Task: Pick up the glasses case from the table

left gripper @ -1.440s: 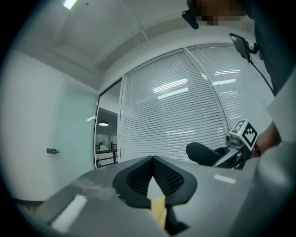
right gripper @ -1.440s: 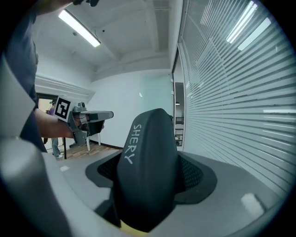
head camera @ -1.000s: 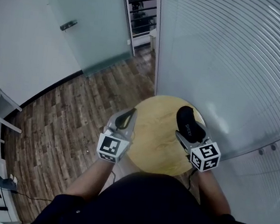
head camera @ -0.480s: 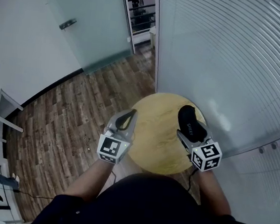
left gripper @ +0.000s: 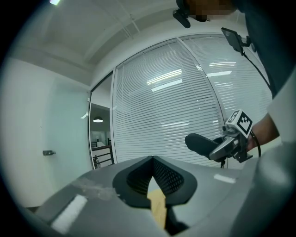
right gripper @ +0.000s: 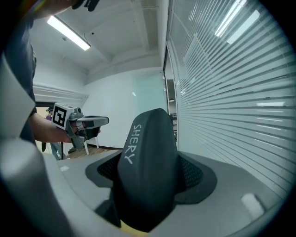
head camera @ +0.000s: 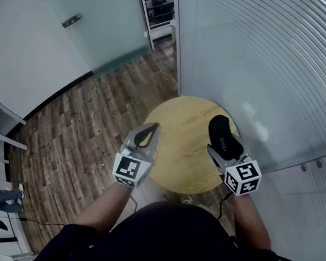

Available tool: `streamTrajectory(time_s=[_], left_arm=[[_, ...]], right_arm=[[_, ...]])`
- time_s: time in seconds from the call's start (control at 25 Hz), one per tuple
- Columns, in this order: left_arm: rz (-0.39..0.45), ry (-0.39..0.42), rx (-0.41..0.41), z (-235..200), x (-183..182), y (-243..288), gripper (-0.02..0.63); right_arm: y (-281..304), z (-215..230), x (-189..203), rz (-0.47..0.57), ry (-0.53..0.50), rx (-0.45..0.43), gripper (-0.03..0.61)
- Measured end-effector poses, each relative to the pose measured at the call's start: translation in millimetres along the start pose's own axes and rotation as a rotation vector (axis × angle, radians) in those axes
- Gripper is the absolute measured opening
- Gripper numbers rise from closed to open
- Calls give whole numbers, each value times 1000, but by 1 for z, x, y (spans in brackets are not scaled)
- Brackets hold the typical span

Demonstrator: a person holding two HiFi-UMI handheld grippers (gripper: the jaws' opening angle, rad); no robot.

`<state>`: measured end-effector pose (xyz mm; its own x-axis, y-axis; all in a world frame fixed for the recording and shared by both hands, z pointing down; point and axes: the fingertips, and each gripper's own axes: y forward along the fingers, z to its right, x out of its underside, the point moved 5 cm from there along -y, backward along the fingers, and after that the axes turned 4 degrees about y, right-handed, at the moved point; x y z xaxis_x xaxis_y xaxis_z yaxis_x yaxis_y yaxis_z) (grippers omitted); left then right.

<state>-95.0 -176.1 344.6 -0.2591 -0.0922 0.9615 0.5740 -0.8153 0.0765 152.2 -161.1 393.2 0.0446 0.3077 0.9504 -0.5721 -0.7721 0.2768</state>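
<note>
Pickup looks essentially done: the black glasses case (right gripper: 147, 166) sits clamped between the fingers (right gripper: 196, 178) of the right gripper (head camera: 218, 146). In the left gripper view it hangs in the air, apparently clear of the round wooden desk (head camera: 177, 158) below. The left gripper (head camera: 146, 135) hovers over the desk's near-left edge, its fingers (left gripper: 138, 178) closed together on nothing. Little seems left beyond holding the case steady.

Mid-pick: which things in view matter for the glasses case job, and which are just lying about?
Job:
glasses case, clamped in the right gripper
round table below it

Just around:
left gripper, shut and empty
glass door
blinds
wooden floor
</note>
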Motion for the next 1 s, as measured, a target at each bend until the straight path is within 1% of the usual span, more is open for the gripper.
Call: streamTrajectory(time_s=[0.16,0.36,0.44,0.56,0.68,0.76,0.84,1.0], left_arm=[[-35,4,-17,1,5,5,5],[-107,10,-104,-12,5,-8,5],[-157,1,-150,-23,11,-19,5],[-246,-23,-225,-50,26,-41,5],[-308,-60,-302,-66,47,-56,5],[-338,-79,-352,-81,69,-58,5],[-357,-95,-390,-91,84,-70,5],[-360,-132,-451,-94,99,-118,5]], right_arm=[[1,11,3,-10,16,-19,356],[14,28,26,-62,80,-69,356],[35,30,32,-78,100,-104,356],[82,26,42,-117,126,-160,356],[130,26,72,-166,121,-210,356],[171,30,98,-201,117,-239,356],[198,23,118,-231,112,-257,356],[210,-11,147,-288,82,-283,356]])
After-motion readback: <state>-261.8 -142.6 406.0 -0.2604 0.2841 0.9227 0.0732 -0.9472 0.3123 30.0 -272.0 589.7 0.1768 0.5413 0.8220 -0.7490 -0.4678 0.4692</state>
